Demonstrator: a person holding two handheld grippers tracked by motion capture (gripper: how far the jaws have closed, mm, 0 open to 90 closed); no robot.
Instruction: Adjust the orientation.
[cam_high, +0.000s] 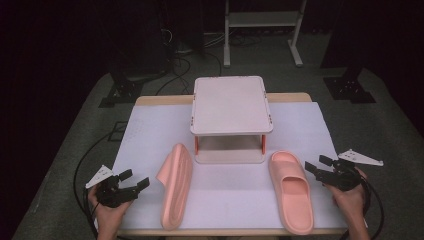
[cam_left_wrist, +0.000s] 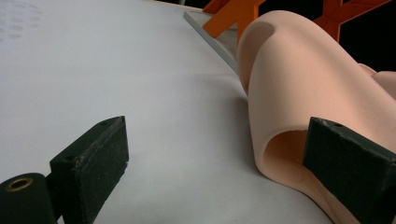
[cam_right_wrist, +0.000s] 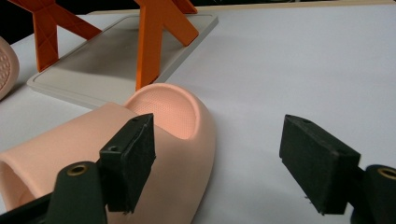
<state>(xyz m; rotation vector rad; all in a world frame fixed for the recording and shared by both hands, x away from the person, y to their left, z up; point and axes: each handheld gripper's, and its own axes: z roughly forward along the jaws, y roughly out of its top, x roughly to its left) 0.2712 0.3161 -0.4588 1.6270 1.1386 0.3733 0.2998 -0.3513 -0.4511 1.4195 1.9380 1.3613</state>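
White paper covers the table (cam_high: 150, 130) before me. My left gripper (cam_high: 131, 186) at seven o'clock and right gripper (cam_high: 318, 168) at four o'clock both gape wide, holding nothing. Between them lie two pink slippers, the left slipper (cam_high: 176, 186) on its side, the right slipper (cam_high: 291, 190) upright. Beyond, at twelve o'clock, stands the two-tier rack (cam_high: 231, 105).

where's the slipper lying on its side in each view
High view: the tipped slipper lies left of centre, near the left gripper.
Left gripper view: it rises at right, strap arch toward the camera.
Right gripper view: a sliver of it at the left edge.
Shared landmark: the orange-legged rack.
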